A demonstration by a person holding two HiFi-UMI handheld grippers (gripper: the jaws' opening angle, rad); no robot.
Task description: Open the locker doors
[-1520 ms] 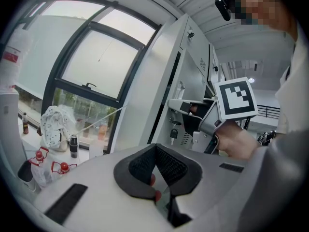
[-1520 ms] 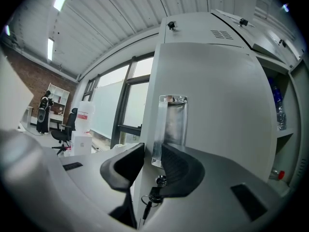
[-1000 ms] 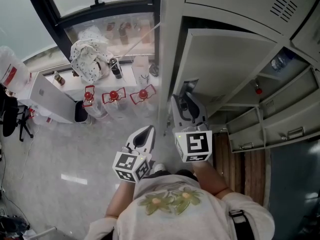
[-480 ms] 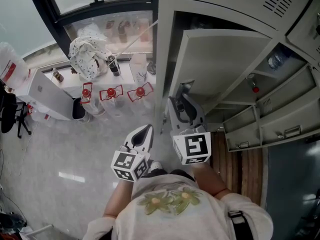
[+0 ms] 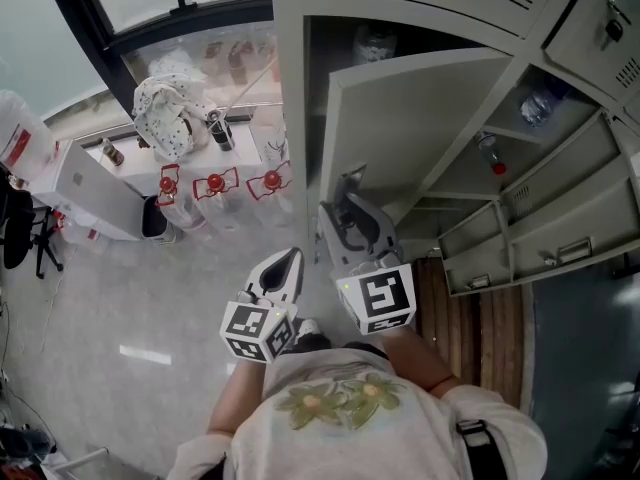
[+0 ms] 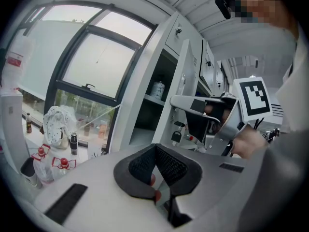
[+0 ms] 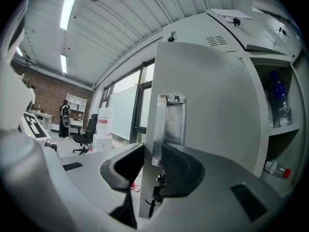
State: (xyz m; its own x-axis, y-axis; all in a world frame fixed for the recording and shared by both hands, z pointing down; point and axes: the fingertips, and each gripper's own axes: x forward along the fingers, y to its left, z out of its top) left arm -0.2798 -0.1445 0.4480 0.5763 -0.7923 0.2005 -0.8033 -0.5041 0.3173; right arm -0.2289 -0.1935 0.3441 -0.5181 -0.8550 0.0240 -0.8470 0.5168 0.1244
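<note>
The grey locker door (image 5: 420, 118) stands part open, swung out from the cabinet. My right gripper (image 5: 347, 190) has its jaws closed over the door's free edge (image 7: 149, 129), beside the metal handle plate (image 7: 170, 124); a key (image 7: 153, 199) hangs in the lock below. In the right gripper view the door (image 7: 212, 105) fills the middle, and the right gripper (image 7: 152, 156) straddles its edge. My left gripper (image 5: 290, 260) hangs to the left of the door, shut and holding nothing. The left gripper (image 6: 155, 149) has its tips touching. The right gripper's marker cube (image 6: 252, 98) shows there too.
Open locker compartments to the right hold a bottle (image 5: 488, 154) and another bottle (image 5: 531, 108). A window sill at the left carries red-capped bottles (image 5: 215, 183) and a spotted white bag (image 5: 172, 113). A white box (image 5: 90, 193) and an office chair (image 5: 20, 238) stand farther left.
The door's free edge has swung further out to the left, with my right gripper moving along on it. My left gripper stays shut and has hardly shifted in the picture.
</note>
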